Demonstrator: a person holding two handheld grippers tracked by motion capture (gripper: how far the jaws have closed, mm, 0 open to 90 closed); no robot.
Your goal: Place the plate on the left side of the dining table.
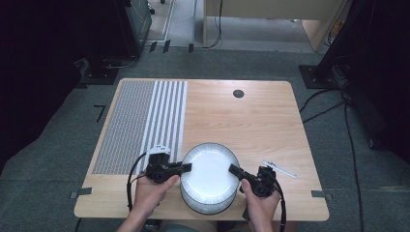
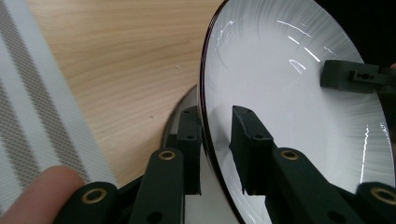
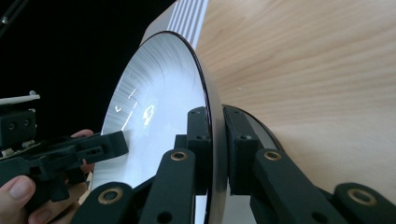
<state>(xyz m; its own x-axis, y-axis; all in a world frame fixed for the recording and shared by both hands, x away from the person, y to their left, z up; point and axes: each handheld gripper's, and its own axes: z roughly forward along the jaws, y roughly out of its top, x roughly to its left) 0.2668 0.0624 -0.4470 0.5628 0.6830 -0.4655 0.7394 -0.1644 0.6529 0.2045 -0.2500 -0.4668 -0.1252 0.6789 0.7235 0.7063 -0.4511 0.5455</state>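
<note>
- Striped mat [image 1: 140, 125]: a grey-and-white placemat covering the left part of the wooden worktop [image 1: 241, 121], just beyond the left hand [image 1: 151, 191].
- Left tool [image 1: 186, 167]: its jaws straddle the left rim of the top plate [image 1: 210, 170], one pad above and one below. In the left gripper view the inner pad looks a touch off the glazed face, though the jaws stand nearly as tight as they go, so I judge it clamped on the rim.
- Top plate: a round white plate with a thin dark edge, near the front of the worktop, lifted above the plate stack [image 1: 205, 200] beneath it (how many plates that stack has I cannot tell).
- Right tool [image 1: 234, 168]: clamped on the opposite rim, the edge pinched squarely between both pads in the right gripper view [image 3: 211, 154].
- Pen-like stick [image 1: 280, 169]: lies on the worktop well right of the plates, clear of the work.
- Doing the step well: raise both hands evenly so the plate stays level and does not slide out of the shallow rim grips; clear the stack before moving sideways.
- Orientation: the plate faces up, roughly flat. Being round it has no long axis; the line between the two grips runs left to right.
</note>
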